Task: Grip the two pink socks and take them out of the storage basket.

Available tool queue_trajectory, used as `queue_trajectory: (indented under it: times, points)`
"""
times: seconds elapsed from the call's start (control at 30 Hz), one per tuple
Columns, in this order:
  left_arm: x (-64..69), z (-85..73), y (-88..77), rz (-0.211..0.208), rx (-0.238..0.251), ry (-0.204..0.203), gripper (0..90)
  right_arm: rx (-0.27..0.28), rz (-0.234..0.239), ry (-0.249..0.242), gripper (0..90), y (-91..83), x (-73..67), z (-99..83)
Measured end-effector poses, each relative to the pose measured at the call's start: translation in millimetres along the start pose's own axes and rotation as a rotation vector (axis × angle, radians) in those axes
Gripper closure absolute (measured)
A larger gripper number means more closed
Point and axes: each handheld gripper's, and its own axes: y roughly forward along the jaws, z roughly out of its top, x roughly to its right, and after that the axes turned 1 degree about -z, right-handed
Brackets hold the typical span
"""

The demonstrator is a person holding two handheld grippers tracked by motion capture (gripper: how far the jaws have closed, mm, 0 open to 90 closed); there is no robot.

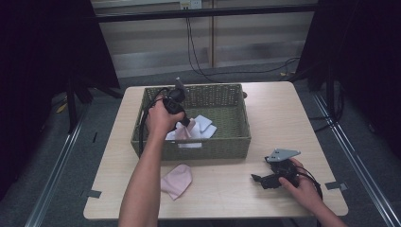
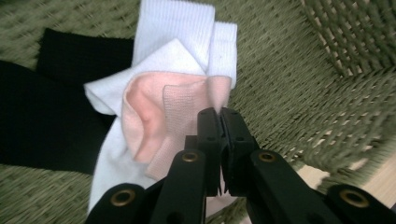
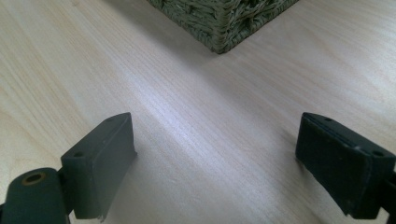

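We see the left tool (image 1: 185,121) pinching a pink sock (image 1: 182,131) inside the woven basket (image 1: 236,142). Another pink sock (image 1: 177,180) lies on the worktop (image 1: 283,109); the right tool (image 1: 257,178) rests near the front edge

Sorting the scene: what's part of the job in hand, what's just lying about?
In the job:
- left gripper, shut on pink sock
- wicker basket
- second pink sock on the table

Lying about:
- white socks
- black cloth
- right gripper, open, idle on the table
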Motion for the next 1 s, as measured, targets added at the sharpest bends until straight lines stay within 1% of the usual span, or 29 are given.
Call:
queue_trajectory:
  times: [0.03,0.07,0.1,0.13,0.17,0.27,0.33,0.37,0.4,0.43,0.5,0.57,0.63,0.7,0.77,0.8,0.87,0.9,1.0]
  points:
    - [1.5,0.7,-3.4,0.002,-0.002,0.005,87.4,0.001,0.000,-0.002,11.4,0.0,0.1,0.0]
    - [1.5,0.7,-3.4,0.002,-0.002,0.005,87.4,0.000,0.000,-0.001,11.4,0.0,0.1,0.0]
    - [4.2,2.1,-9.8,-0.006,0.002,0.003,87.4,0.000,0.000,-0.001,11.4,0.0,0.1,0.0]
    - [4.8,2.8,-13.2,-0.003,0.000,0.007,87.4,0.000,0.000,0.000,11.4,0.0,0.1,0.1]
    - [4.8,2.8,-13.2,-0.003,0.000,0.007,87.4,0.000,0.000,0.000,11.4,0.0,0.1,0.1]
    - [7.2,4.6,-24.4,-0.013,0.011,-0.004,87.4,0.000,0.000,-0.001,11.4,0.0,0.1,0.0]
    - [7.8,5.2,-29.6,-0.015,0.007,-0.005,87.4,0.000,0.000,-0.001,11.4,0.0,0.1,0.1]
    - [7.8,5.2,-29.6,-0.015,0.007,-0.005,87.4,0.000,0.000,-0.001,11.4,0.0,0.1,0.0]
    - [7.9,5.9,-34.8,-0.014,0.004,-0.010,87.4,0.000,0.000,-0.001,11.4,0.0,0.1,0.0]
    - [7.9,5.9,-34.8,-0.014,0.004,-0.010,87.4,0.000,0.000,-0.001,11.4,0.0,0.1,0.0]
    - [8.9,7.8,-41.7,-0.015,-0.001,-0.009,87.4,0.000,0.000,-0.001,11.4,0.0,0.1,0.0]
    - [9.7,8.3,-43.8,-0.018,0.001,-0.011,87.4,0.000,0.000,-0.001,11.4,0.0,0.2,0.0]
    - [12.3,9.9,-50.2,-0.014,-0.002,-0.007,87.4,0.000,0.000,-0.001,11.4,0.0,0.1,0.0]
    - [13.1,10.4,-52.3,-0.017,0.002,-0.007,87.4,0.000,0.000,-0.003,11.4,0.0,0.2,0.0]
    - [14.6,11.6,-59.9,-0.015,0.004,-0.006,87.5,-0.002,0.001,-0.003,11.4,-0.1,0.3,0.1]
    - [14.6,11.6,-59.9,-0.015,0.004,-0.006,87.4,-0.002,0.001,-0.003,11.4,-0.1,0.3,0.1]
    - [15.7,12.1,-67.7,-0.013,0.008,-0.002,87.4,-0.002,0.000,-0.003,11.4,-0.1,0.3,0.1]
    - [15.7,12.1,-67.7,-0.013,0.008,-0.002,87.4,-0.002,0.000,-0.003,11.4,-0.1,0.3,0.1]
    - [18.2,10.8,-80.3,-0.007,0.021,0.005,87.4,-0.002,0.000,-0.003,11.4,-0.1,0.3,0.1]
